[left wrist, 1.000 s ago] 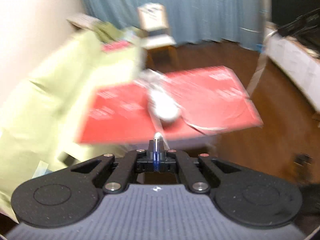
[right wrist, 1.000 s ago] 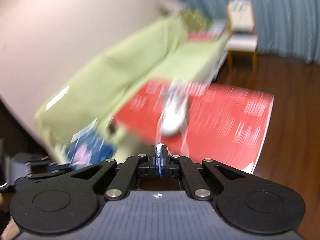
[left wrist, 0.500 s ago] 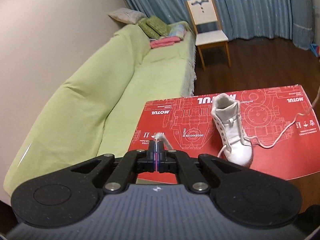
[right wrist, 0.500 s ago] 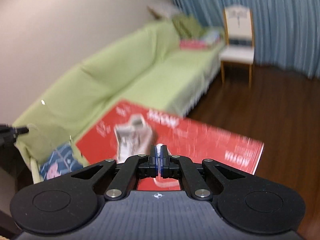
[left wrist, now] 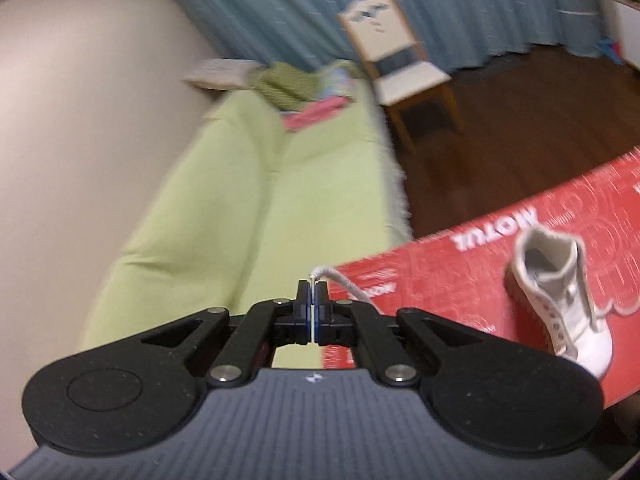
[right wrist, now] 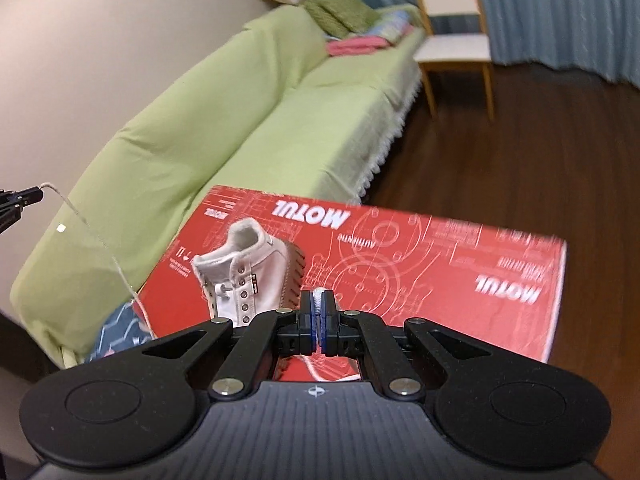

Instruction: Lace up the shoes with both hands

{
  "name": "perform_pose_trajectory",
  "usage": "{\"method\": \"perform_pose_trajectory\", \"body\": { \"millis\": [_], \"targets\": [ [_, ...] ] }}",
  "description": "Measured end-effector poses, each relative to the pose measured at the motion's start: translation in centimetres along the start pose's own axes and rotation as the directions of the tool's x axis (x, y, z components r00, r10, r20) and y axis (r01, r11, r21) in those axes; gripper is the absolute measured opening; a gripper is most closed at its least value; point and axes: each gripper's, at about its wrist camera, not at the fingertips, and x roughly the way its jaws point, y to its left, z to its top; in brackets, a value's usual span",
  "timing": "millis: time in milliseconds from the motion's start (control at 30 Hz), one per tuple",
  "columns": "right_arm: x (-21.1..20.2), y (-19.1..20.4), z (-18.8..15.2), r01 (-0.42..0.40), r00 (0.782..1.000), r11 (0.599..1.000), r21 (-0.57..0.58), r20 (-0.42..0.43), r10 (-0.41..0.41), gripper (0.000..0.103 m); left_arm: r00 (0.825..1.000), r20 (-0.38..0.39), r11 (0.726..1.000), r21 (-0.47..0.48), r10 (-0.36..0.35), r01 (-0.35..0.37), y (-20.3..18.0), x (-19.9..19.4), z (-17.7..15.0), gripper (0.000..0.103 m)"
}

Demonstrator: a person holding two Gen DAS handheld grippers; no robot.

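A white high-top shoe (left wrist: 560, 296) stands on a red cardboard box (left wrist: 460, 264), at the right of the left wrist view. My left gripper (left wrist: 313, 288) is shut on one end of the white shoelace (left wrist: 344, 282), off the box's left edge over the sofa. In the right wrist view the shoe (right wrist: 248, 276) lies just ahead and left of my right gripper (right wrist: 319, 300), which is shut on the other lace end (right wrist: 319, 294). The left gripper (right wrist: 34, 194) shows at the far left there, with the lace (right wrist: 104, 246) stretched from it down toward the shoe.
A green-covered sofa (right wrist: 224, 120) runs along the wall left of the box, with cushions and folded cloths at its far end. A wooden chair (right wrist: 452, 36) stands before blue curtains. Dark wood floor (right wrist: 540, 140) lies to the right. A patterned blue item (right wrist: 120, 332) sits by the box's near-left corner.
The left gripper has swung left, pulling its lace end away from the shoe, which now sits far right in its view. The right gripper has come down closer to the box and shoe.
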Motion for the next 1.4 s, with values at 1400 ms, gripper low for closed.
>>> {"method": "perform_pose_trajectory", "body": {
  "millis": [1400],
  "targets": [
    [11.7,5.4,-23.4,-0.113,0.968,0.992,0.046,0.230,0.100,0.015,0.627,0.274,0.679,0.175,-0.729,0.713,-23.3,2.9,-19.6,0.019]
  ]
}}
